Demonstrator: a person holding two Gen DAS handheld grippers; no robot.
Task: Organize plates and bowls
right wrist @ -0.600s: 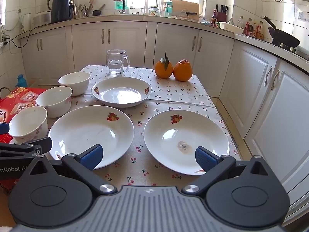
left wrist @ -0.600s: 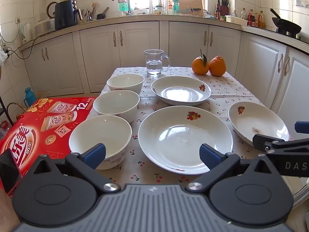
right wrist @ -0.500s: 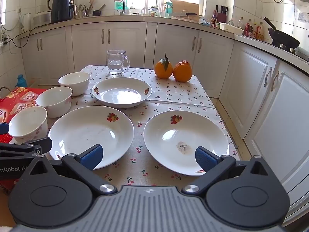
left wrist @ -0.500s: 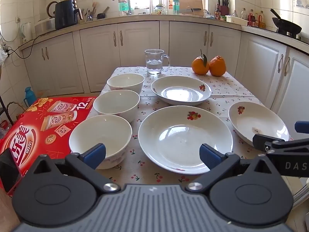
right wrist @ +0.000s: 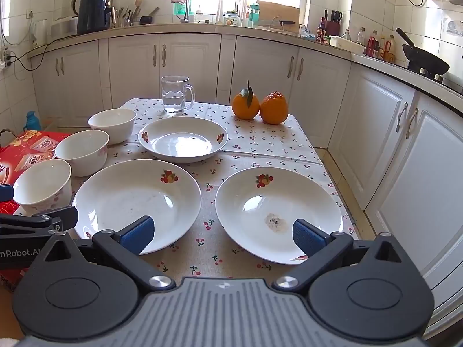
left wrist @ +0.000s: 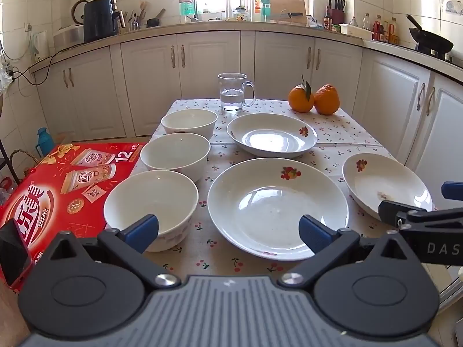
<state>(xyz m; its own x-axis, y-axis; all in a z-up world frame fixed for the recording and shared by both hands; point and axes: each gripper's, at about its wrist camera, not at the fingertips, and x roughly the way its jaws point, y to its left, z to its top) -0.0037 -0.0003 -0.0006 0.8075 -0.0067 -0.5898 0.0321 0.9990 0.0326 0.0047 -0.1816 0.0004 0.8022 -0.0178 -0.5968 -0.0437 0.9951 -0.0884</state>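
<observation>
The right tool [right wrist: 221, 234] hangs with its jaws spread wide and empty above the worktop [right wrist: 260, 141]. Below lie three plates [right wrist: 136, 199] and, at left, three bowls [right wrist: 84, 151]. A glass mug [right wrist: 175, 98] and two oranges [right wrist: 260, 107] stand farther back.

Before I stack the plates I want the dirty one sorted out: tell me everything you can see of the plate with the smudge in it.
The smudged plate is a white, glossy, shallow deep-rimmed dish, ceramic by its look, with a red and orange fruit print on its far inner rim. A small greyish dried patch sits near its centre. It lies flat and upright on the cherry-print tablecloth at the table's near right corner, apart from the neighbouring plate. Nothing touches it; the open right gripper hovers near its front edge.
</observation>
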